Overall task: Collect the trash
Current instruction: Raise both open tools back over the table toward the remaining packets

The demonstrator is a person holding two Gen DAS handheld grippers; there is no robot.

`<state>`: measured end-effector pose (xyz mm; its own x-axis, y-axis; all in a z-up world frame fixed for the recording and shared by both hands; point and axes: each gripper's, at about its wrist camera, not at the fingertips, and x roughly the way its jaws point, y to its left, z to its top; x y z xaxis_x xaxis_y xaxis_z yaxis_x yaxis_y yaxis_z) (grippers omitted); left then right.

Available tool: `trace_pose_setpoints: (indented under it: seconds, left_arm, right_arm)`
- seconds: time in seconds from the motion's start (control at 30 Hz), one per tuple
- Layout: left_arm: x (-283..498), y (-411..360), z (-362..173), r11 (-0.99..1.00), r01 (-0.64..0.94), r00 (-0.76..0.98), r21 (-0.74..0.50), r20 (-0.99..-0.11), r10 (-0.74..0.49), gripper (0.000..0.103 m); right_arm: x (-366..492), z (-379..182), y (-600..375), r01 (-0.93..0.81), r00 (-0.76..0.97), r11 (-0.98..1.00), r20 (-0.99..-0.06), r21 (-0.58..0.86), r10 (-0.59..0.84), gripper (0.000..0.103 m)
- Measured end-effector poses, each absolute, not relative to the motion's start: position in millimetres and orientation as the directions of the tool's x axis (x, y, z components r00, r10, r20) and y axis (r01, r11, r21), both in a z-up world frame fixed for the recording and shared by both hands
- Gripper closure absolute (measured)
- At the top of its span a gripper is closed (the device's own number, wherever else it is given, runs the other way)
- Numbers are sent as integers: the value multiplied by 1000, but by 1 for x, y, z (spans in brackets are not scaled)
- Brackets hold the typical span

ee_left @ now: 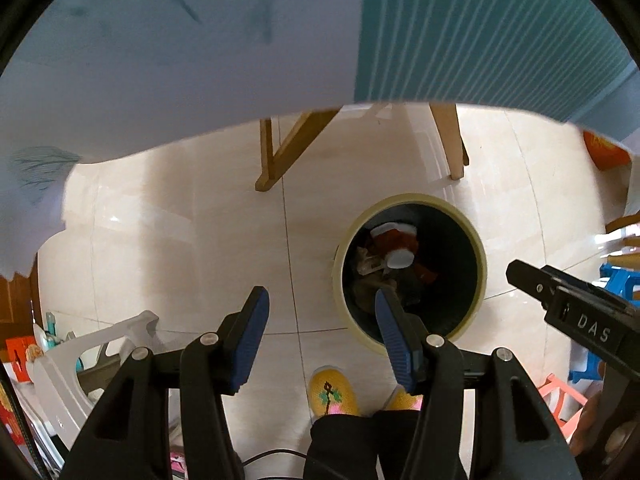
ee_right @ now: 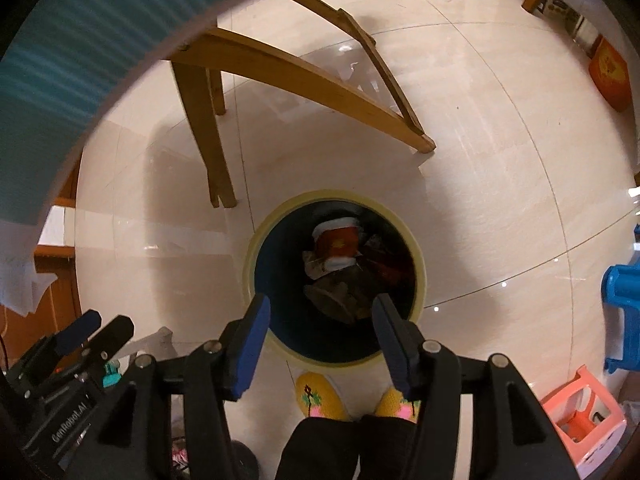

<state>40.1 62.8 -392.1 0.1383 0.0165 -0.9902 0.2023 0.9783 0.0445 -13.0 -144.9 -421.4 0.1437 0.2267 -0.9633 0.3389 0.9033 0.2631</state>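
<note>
A round trash bin with a pale yellow rim (ee_left: 478, 240) (ee_right: 418, 252) stands on the tiled floor below both grippers. Inside lie a red cup with white ends (ee_left: 396, 242) (ee_right: 338, 242) and crumpled dark wrappers (ee_right: 340, 296). My left gripper (ee_left: 320, 332) is open and empty, above the floor just left of the bin. My right gripper (ee_right: 320, 340) is open and empty, directly above the bin's near rim. The right gripper's body shows at the right edge of the left wrist view (ee_left: 576, 312); the left gripper shows at the lower left of the right wrist view (ee_right: 76, 340).
A table with a teal and white cloth (ee_left: 460, 32) (ee_right: 68, 60) overhangs, its wooden legs (ee_left: 280, 148) (ee_right: 208, 136) beside the bin. The person's yellow slippers (ee_left: 332, 394) (ee_right: 318, 396) are near the bin. Pink stool (ee_right: 588, 420) and blue stool (ee_right: 624, 292) stand right; white rack (ee_left: 80, 360) left.
</note>
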Motion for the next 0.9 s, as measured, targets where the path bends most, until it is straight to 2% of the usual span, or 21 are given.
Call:
trace_pose_setpoints:
  seconds: [0.3,0.9]
  left_arm:
    - [30,58,-319,985,173,177,22,-984,-9,49]
    - [8,31,-135,977,211,308,24,-950,-43,48]
  right_arm:
    - [-19,-358,-134,268,161,923,-958,276,239,49]
    - [-37,-177,-147,167,277,930,-921,326,273,49]
